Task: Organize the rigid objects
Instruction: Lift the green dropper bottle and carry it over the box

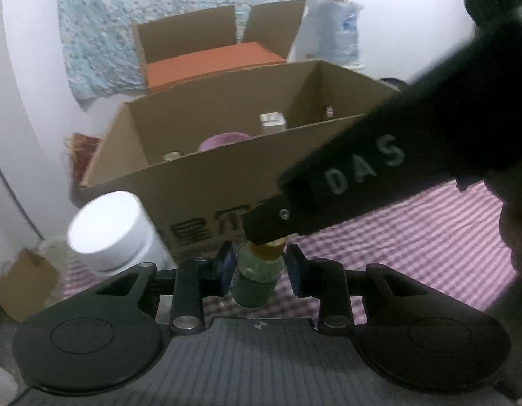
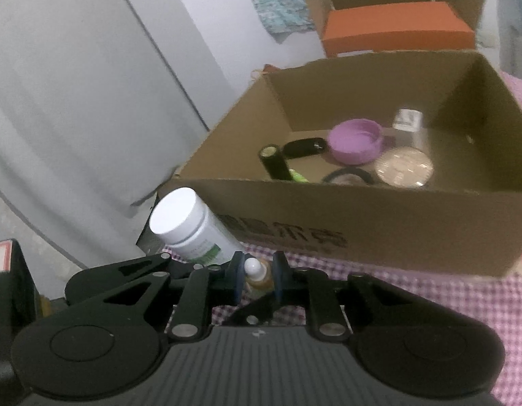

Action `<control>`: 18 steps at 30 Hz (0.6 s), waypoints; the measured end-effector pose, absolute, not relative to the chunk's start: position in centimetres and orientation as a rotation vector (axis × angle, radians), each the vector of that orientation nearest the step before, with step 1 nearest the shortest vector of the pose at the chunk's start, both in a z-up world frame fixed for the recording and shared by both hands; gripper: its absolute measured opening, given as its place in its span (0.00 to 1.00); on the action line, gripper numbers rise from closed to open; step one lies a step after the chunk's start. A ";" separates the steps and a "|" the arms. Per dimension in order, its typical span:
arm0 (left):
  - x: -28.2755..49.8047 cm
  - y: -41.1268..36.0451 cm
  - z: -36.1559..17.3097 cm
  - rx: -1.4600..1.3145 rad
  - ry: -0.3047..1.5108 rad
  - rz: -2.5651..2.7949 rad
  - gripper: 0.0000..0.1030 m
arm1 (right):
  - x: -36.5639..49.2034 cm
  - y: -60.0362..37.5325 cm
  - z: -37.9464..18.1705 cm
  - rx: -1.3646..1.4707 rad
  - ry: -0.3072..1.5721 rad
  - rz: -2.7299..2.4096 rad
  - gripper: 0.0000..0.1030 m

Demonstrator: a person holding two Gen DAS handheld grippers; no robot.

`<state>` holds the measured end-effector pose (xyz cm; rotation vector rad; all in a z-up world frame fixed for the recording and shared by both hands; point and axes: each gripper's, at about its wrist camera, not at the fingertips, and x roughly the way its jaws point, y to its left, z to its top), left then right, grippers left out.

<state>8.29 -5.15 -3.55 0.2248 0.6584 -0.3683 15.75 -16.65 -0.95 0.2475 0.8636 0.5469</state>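
Observation:
A small green bottle with an amber cap stands on the pink checked cloth, right in front of the big cardboard box. My left gripper has its blue pads against the bottle's two sides. My right gripper, black and marked DAS, reaches in from the upper right and covers the cap. In the right wrist view my right gripper is shut on the bottle's top, a white tip over an amber collar. The bottle's body is hidden there.
A white jar with a green label leans at the box's left corner. The box holds a purple bowl, a round lid and a black tube. Behind it, another carton holds an orange box.

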 end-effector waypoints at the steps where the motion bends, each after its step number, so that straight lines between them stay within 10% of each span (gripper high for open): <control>1: 8.2 -5.3 -3.5 0.213 0.663 -0.389 0.31 | 15.5 -17.2 -0.9 0.255 0.865 0.536 0.19; 18: 7.6 -8.3 -4.1 0.267 0.688 -0.527 0.32 | 13.3 -22.0 -1.2 0.353 0.872 0.454 0.19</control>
